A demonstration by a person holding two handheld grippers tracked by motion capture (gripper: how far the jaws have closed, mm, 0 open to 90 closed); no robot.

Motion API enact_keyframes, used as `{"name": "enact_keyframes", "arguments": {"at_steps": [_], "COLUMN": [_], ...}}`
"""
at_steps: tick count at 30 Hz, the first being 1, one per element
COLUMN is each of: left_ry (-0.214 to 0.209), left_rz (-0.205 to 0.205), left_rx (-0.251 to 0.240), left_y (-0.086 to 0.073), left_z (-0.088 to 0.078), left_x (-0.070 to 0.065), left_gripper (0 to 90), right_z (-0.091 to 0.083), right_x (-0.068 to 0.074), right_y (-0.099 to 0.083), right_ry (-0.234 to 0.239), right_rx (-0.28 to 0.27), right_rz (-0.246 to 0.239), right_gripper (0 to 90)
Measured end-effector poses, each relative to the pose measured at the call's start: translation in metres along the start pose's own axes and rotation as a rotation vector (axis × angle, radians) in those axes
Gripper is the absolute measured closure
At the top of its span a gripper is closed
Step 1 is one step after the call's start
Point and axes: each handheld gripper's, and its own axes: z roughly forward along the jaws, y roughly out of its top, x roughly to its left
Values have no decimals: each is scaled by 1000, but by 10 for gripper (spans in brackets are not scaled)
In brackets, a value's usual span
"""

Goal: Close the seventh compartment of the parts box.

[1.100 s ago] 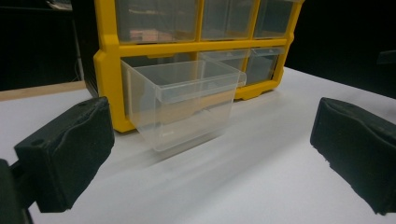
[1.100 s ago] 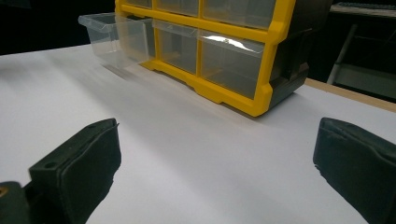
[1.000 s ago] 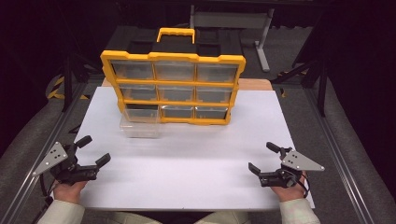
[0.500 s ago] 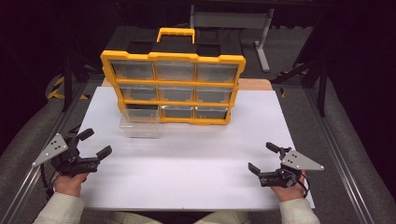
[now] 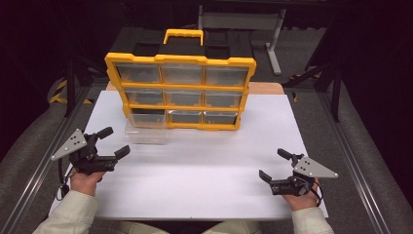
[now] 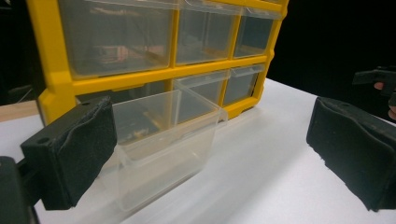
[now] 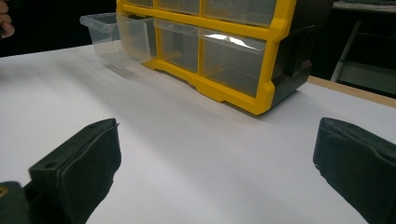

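A yellow and black organiser [image 5: 181, 91] with clear drawers stands upright at the back of the white table [image 5: 204, 165]. Its bottom left drawer [image 5: 146, 130] is pulled out and rests on the table in front of its slot. That clear drawer [image 6: 163, 140] sits just ahead of my left gripper [image 5: 114, 143], which is open and empty, its pads [image 6: 74, 154] wide apart. My right gripper [image 5: 275, 165] is open and empty near the table's front right, far from the organiser [image 7: 210, 46]. The pulled-out drawer [image 7: 116, 39] shows at the upper left of the right gripper view.
A metal stand [image 5: 238, 22] stands behind the table in the dark. Grey rails [image 5: 34, 165] run along both sides of the table. A wooden strip [image 5: 265, 87] shows at the table's back edge. White surface lies between the two grippers.
My left gripper has moved forward and a little right, toward the pulled-out drawer. The right gripper has stayed in place.
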Motion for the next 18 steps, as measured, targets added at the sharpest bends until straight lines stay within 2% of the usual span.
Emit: {"name": "enact_keyframes", "arguments": {"at_steps": [15, 18], "left_ry": [-14, -21], "left_rz": [3, 13], "left_rx": [1, 2], "left_y": [12, 15], "left_z": [28, 32], "left_x": [6, 7], "left_gripper": [36, 94], "right_z": [0, 0], "right_x": [0, 0], "right_y": [0, 0], "right_ry": [6, 7], "right_rx": [0, 0], "right_rz": [1, 3], "right_gripper": [13, 13]}}
